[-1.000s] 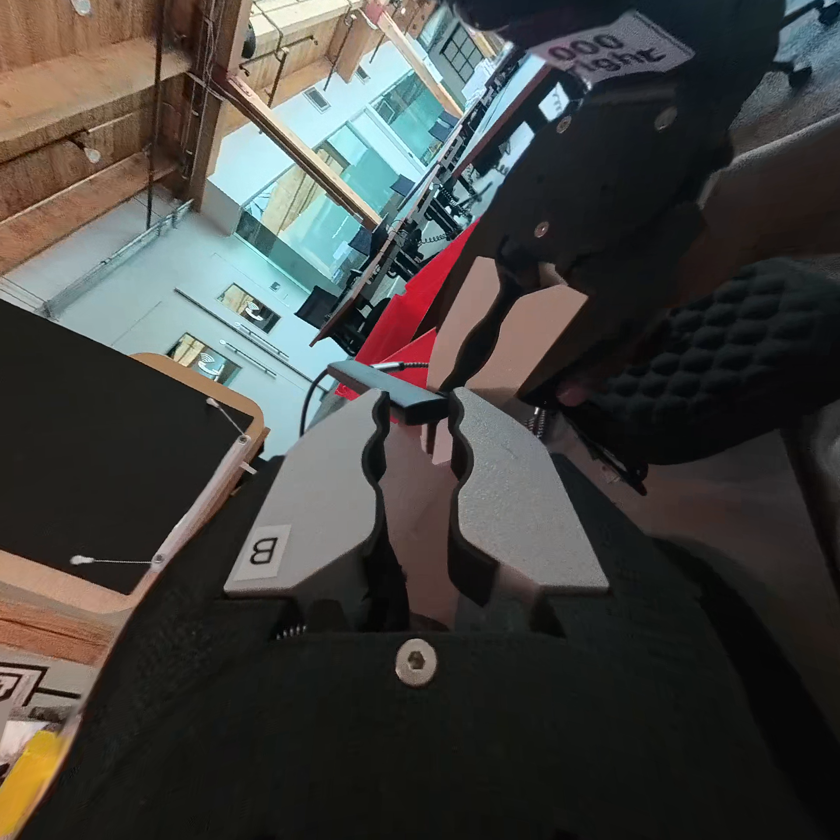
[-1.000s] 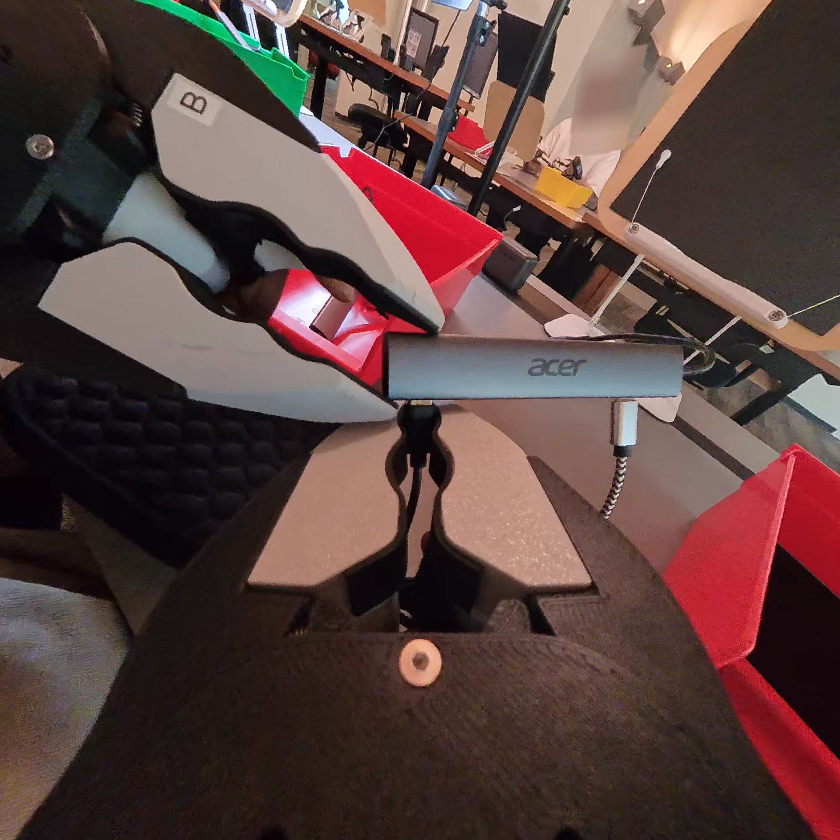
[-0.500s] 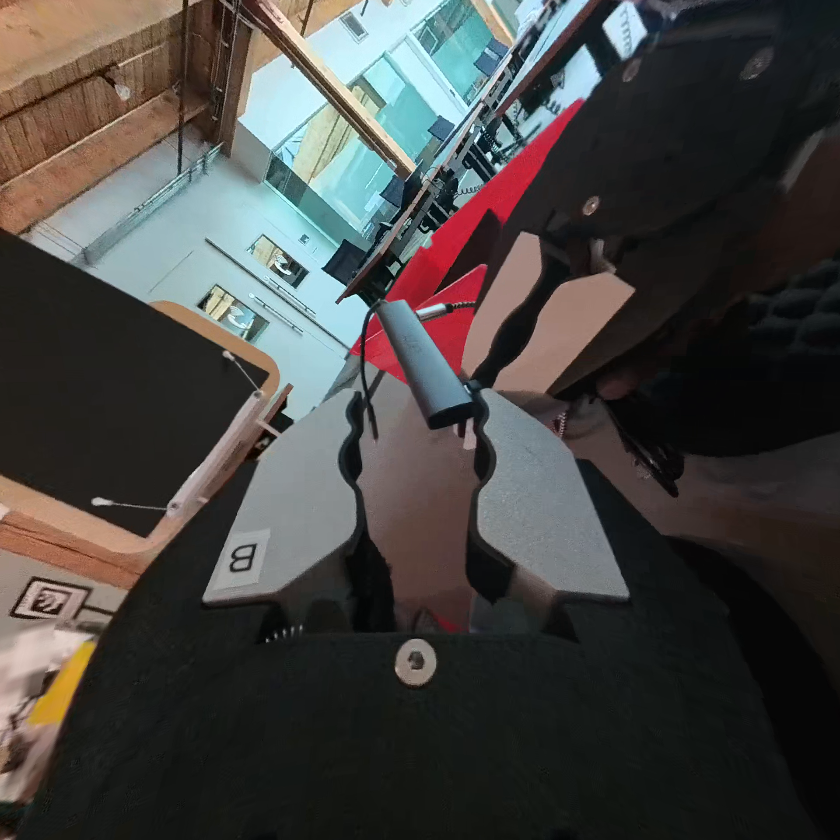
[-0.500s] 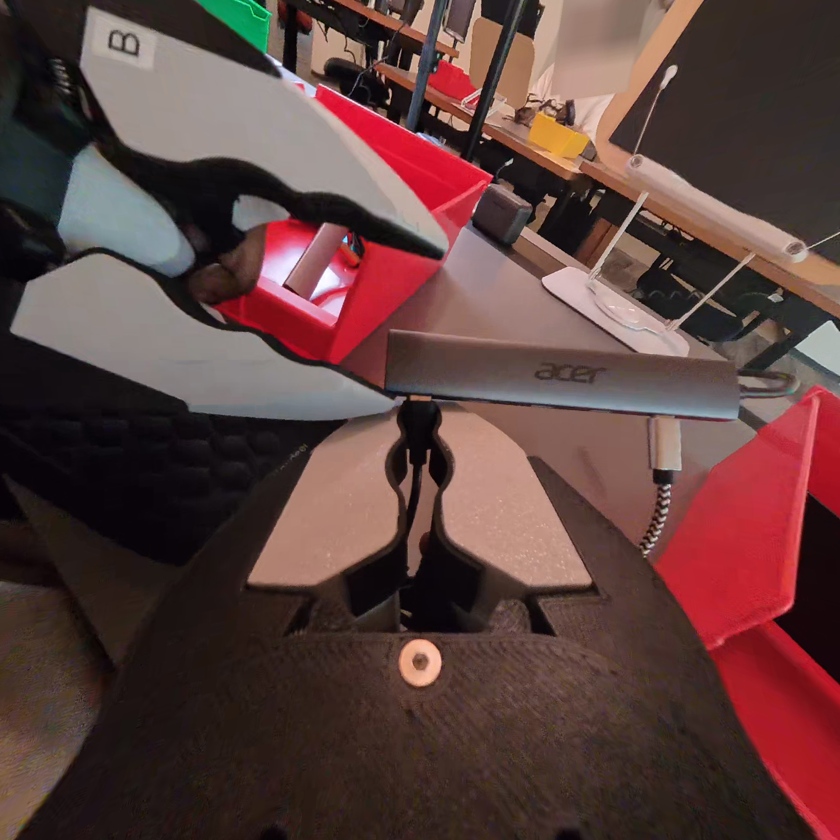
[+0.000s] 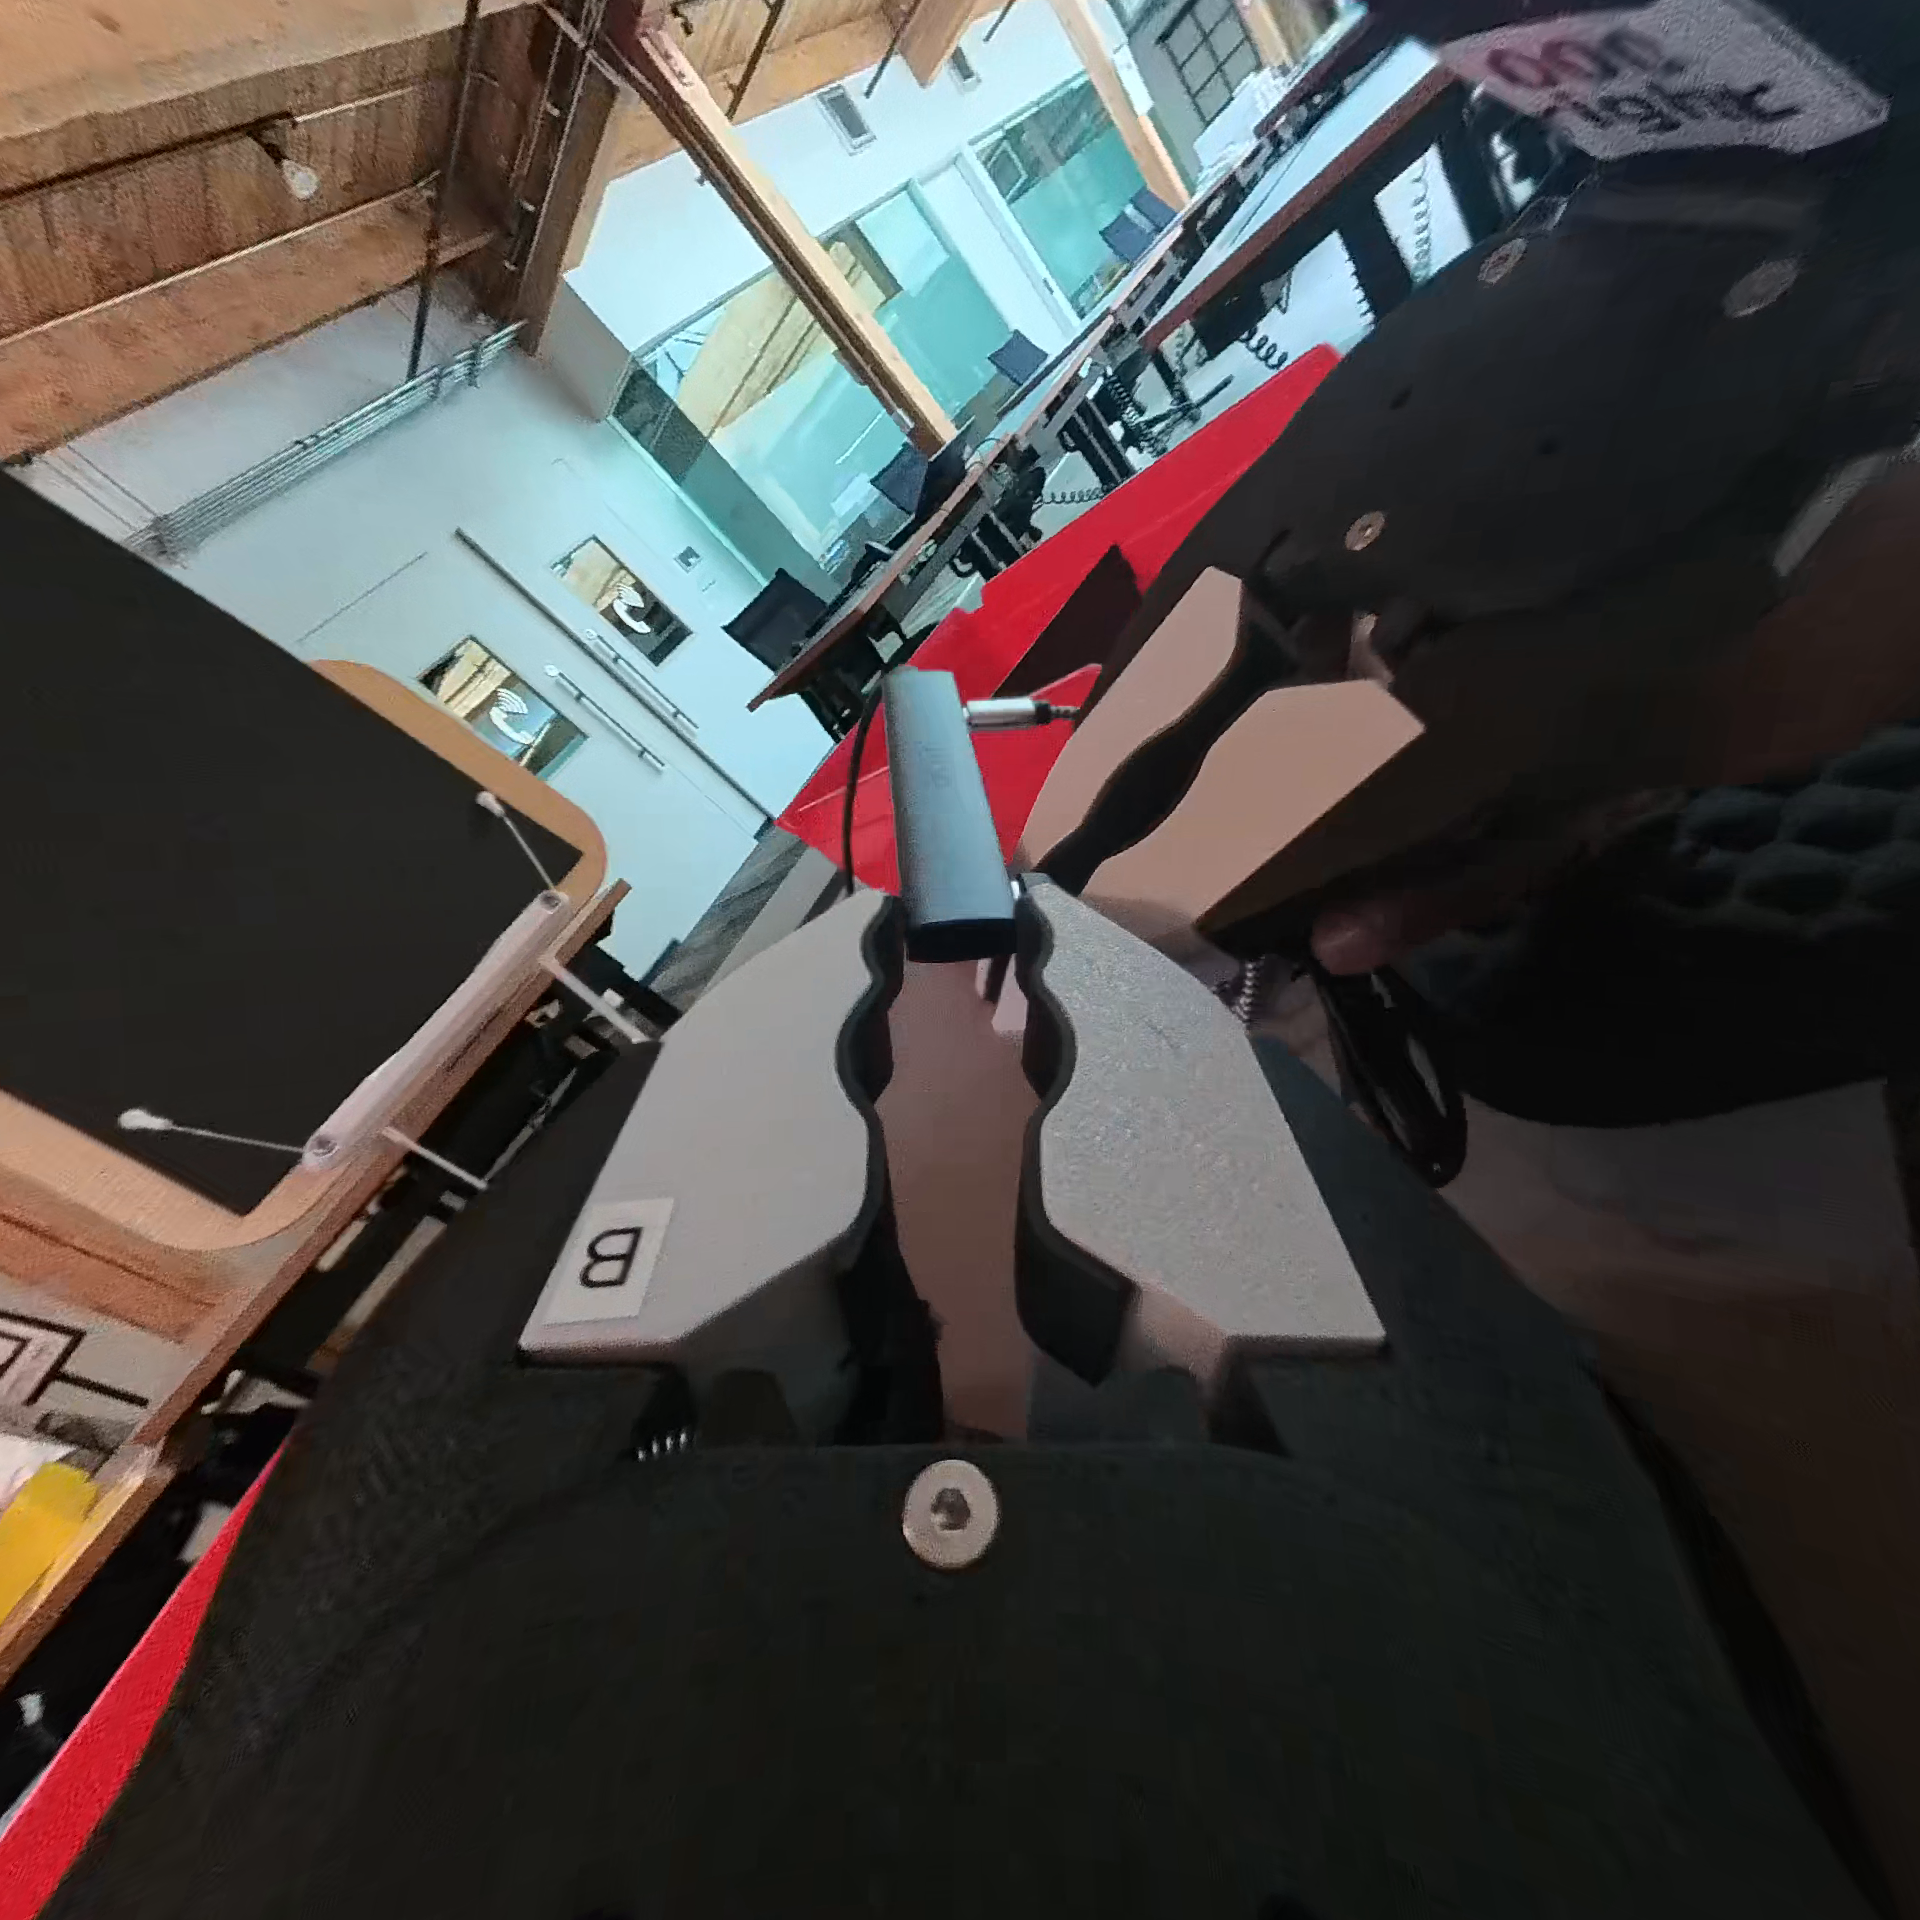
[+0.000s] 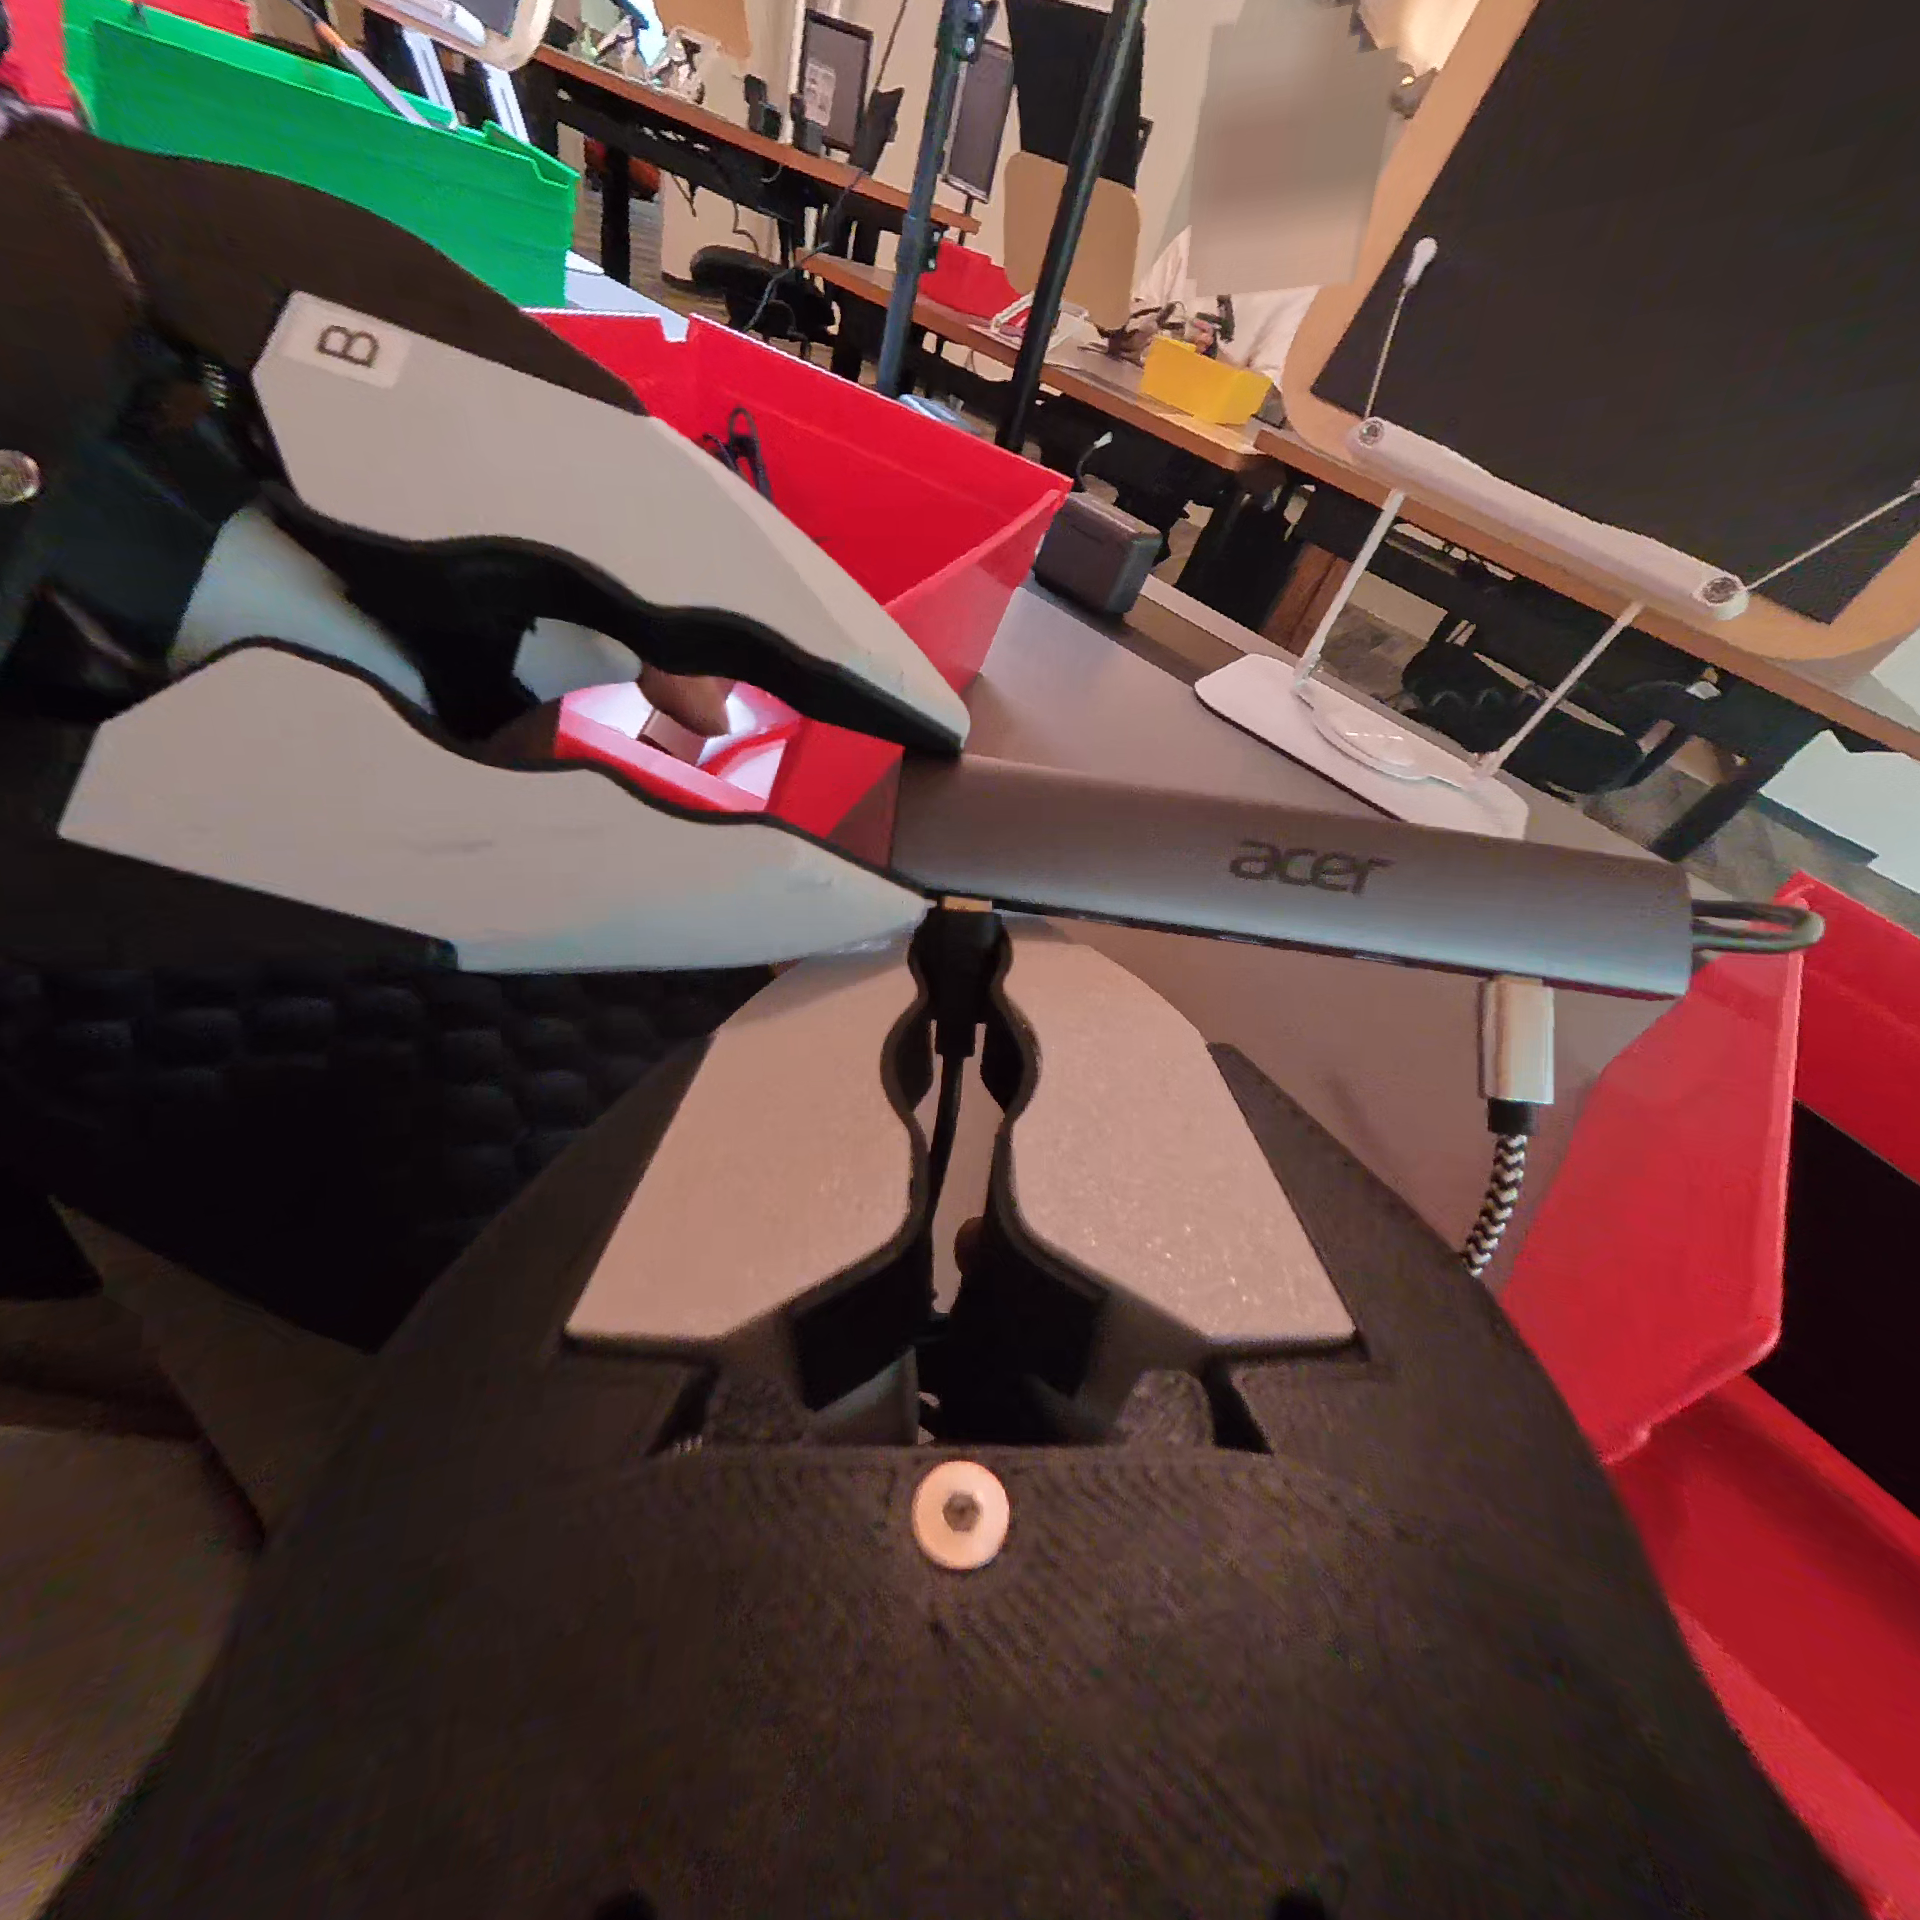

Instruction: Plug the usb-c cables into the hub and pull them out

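Table: a grey table (image 6: 1195,686) lies under the hub, inside an open office with more desks beyond it.
Right gripper: the right gripper (image 6: 961,971) is nearest, just below the hub, its fingers closed on the black usb-c plug (image 6: 961,940).
Black plug: it meets the underside of the hub near the held end. A sliver of metal tip shows at the port, so whether it is fully seated cannot be told.
Left gripper: the left gripper (image 5: 951,920) pinches one end of the hub (image 6: 1299,862) between its fingertips and holds it in the air above the table, tilted down towards its far end.
Silver plug: at the far end of the hub a silver plug (image 6: 1517,1049) on a braided cable (image 6: 1496,1195) hangs from the underside, plugged in.
Bins: one red bin (image 6: 935,499) stands behind the hub, another red bin (image 6: 1662,1195) just past its far end.
Farther off: a white stand (image 6: 1361,748) and a black panel (image 6: 1662,260) lie beyond the hub.
Risk, grip: the hub is held only by its tip, so a pull or push on the black plug could likely lever it and make it slip or twist between the fingers.
Risk, angle: a force not in line with the port could bend the plug or jam it.
Risk, cable: the braided cable's weight drags the free end down and adds to the twist.
Writing: the hub bears a dark brand mark on its side. The left gripper has a white sticker (image 5: 608,1257) with one letter on one finger.
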`<state>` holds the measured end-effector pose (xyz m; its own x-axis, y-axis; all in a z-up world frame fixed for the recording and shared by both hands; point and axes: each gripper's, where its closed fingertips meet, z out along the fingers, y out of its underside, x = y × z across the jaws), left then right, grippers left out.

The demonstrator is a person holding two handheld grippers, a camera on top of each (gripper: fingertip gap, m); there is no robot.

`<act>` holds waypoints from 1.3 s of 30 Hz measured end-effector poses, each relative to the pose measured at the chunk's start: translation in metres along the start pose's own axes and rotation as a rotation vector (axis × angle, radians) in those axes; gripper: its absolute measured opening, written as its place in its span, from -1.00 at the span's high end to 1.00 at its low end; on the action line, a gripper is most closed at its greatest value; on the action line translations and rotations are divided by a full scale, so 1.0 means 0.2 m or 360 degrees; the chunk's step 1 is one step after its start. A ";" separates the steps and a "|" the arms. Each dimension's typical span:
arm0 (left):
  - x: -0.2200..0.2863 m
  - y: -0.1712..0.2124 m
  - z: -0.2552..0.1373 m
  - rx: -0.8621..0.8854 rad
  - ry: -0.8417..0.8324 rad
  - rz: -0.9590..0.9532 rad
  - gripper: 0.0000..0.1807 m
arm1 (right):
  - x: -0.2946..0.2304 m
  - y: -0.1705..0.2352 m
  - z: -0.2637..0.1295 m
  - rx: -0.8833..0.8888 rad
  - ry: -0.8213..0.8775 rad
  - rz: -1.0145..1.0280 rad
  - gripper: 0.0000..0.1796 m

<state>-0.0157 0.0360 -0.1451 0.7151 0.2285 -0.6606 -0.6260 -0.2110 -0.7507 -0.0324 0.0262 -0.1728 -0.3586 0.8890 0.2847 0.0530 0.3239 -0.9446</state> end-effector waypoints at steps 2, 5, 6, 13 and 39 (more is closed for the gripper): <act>0.00 0.00 0.01 -0.0038 -0.0056 0.0070 0.77 | 0.02 0.01 0.00 -0.0013 0.0039 0.0013 0.96; -0.01 0.00 0.02 -0.0052 -0.0111 0.0071 0.77 | 0.03 0.01 0.00 -0.0010 0.0067 0.0023 0.96; -0.01 0.00 0.02 -0.0073 -0.0144 0.0112 0.77 | 0.04 0.01 0.00 -0.0017 0.0076 0.0021 0.96; -0.32 0.05 -0.08 -0.0148 -0.0550 0.0037 0.99 | -0.03 0.04 0.00 -0.0037 -0.0021 0.0042 0.96; -0.09 0.21 0.10 -0.0731 -0.0218 -0.0499 0.72 | 0.04 0.10 0.01 -0.0491 0.0476 -0.1246 0.97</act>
<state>-0.0610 0.0431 -0.1646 0.7788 0.4617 -0.4246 -0.1688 -0.4977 -0.8507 -0.0352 0.0388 -0.1895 -0.1413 0.4100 0.9011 0.1590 0.9078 -0.3881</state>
